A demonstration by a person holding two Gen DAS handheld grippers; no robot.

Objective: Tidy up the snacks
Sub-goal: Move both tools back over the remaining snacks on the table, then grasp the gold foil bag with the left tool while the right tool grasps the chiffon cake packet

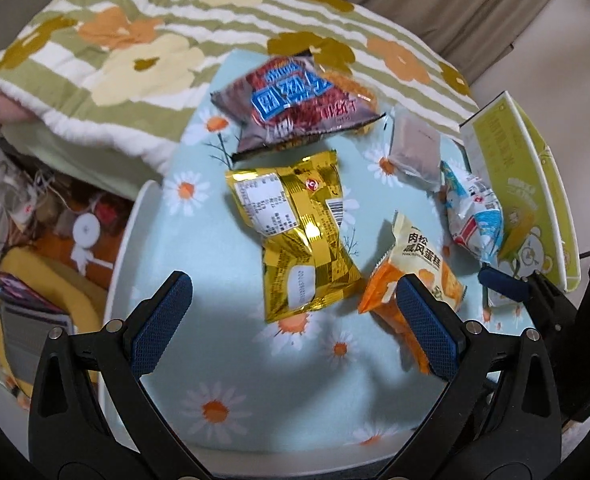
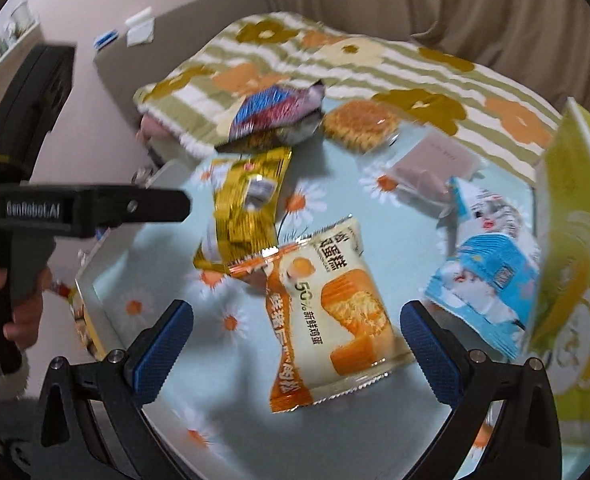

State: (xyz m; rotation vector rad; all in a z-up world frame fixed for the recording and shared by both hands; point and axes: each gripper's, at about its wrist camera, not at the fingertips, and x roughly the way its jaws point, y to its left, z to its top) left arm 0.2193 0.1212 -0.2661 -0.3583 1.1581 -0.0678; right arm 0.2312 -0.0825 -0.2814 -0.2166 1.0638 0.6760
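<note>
Snack packets lie scattered on a desk covered with a pale blue daisy-print cloth (image 1: 231,364). Nearest, the left tongs (image 1: 293,322) hover with fingers spread wide and holding nothing, and the right tongs (image 2: 295,340) do the same, wide apart and empty. Just ahead of the right tongs lies an orange-and-cream cake packet (image 2: 335,316) (image 1: 411,280), flat on the cloth. Beside it, overlapping its upper corner in the right wrist view, is a shiny gold packet (image 1: 299,236) (image 2: 247,208). To the right, a blue-and-white packet (image 1: 475,216) (image 2: 487,276) rests against a tilted yellow-green box (image 1: 527,184) (image 2: 575,264). Further back sit a small brownish sachet (image 1: 415,152) (image 2: 435,164) and a dark red-and-blue bag (image 1: 295,108) (image 2: 275,112). Behind everything, a folded flower-patterned blanket (image 1: 135,48) (image 2: 375,64) lies along the far edge.
</note>
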